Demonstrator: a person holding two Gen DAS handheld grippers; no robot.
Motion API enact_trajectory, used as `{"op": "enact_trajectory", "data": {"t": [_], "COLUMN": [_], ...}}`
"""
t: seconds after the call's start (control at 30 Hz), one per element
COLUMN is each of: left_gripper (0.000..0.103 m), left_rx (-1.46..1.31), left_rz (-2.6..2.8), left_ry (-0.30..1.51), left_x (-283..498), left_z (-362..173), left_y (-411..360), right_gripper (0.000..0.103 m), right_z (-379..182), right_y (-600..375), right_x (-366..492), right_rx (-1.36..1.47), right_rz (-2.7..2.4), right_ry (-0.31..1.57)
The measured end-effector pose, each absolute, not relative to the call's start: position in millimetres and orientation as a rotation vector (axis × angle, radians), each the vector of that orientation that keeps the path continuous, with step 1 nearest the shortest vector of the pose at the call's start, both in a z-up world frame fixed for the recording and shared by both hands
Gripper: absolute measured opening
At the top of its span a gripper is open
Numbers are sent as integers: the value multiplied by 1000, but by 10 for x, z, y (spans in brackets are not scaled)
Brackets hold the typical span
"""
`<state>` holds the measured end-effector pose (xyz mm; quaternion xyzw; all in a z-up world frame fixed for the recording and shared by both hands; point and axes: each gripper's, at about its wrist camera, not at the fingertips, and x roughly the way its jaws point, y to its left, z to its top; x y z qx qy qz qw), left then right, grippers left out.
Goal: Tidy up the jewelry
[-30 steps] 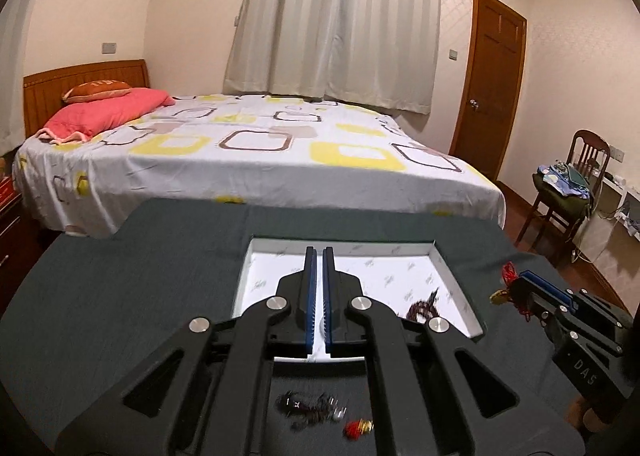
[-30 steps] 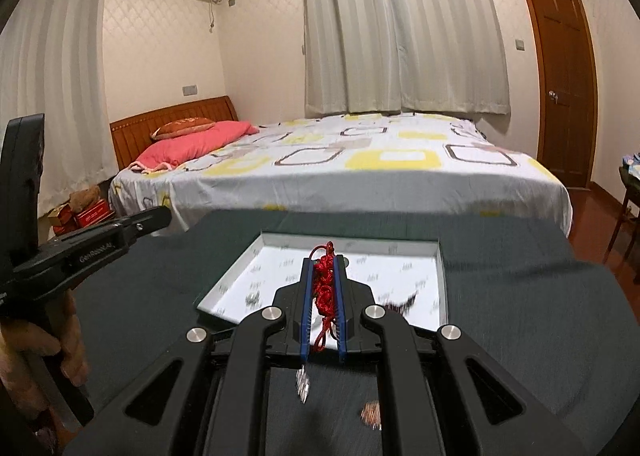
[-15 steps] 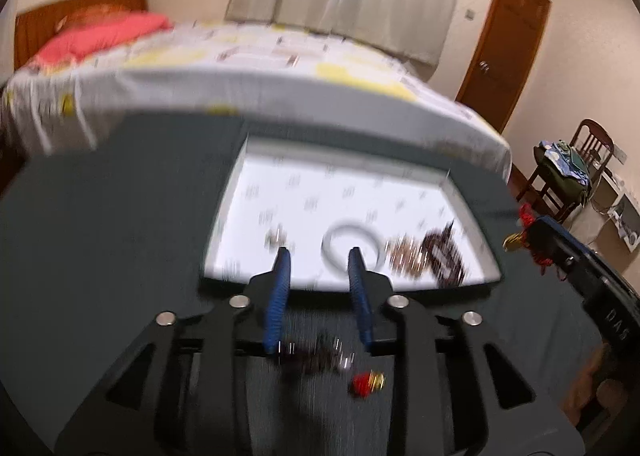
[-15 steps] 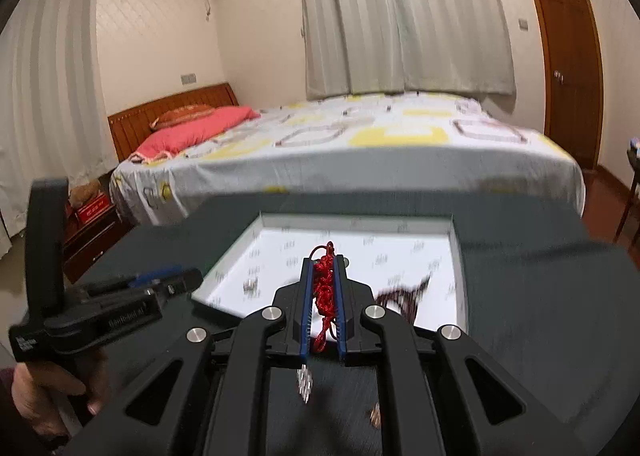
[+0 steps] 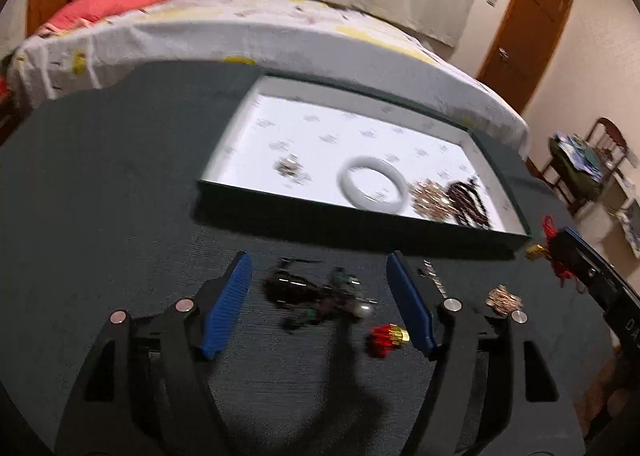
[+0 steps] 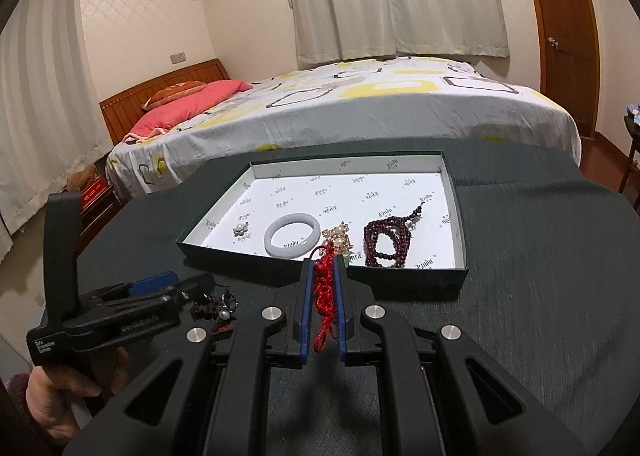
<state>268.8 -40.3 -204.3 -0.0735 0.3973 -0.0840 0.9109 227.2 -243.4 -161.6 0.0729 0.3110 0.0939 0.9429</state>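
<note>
A shallow dark green tray with a white lining holds a pale bangle, a small pearl piece, a gold cluster and a dark red bead string. My left gripper is open, low over the dark cloth, with a dark tangled piece of jewelry between its fingers and a red and gold charm beside it. My right gripper is shut on a red knotted cord near the tray's front wall.
A gold cluster and a small chain lie on the cloth right of the left gripper. Beyond the table stand a bed, a wooden door and a chair at the right.
My left gripper has opened wide and dropped toward the cloth, around the dark tangled jewelry. My right gripper still holds the red cord and has come lower by the tray's front.
</note>
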Motion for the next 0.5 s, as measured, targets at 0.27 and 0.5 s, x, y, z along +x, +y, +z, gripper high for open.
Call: {"op": "enact_trajectory", "data": {"t": [0.27,0.5], "left_gripper": [63,56], "left_rx": [-123,-104], "left_rz": [-153,-104], "left_ry": [886,922], "left_x": [2727,2681], "left_z": [-2194,-2289], "left_y": [-319,-184], "right_gripper": [10,10], "right_z": [-1684,-1695], "right_y": [-2408,-2396], "right_x": [2271,2258], "right_rx": [159,161], "right_rz": [207,207], "right_ry": [653,655]}}
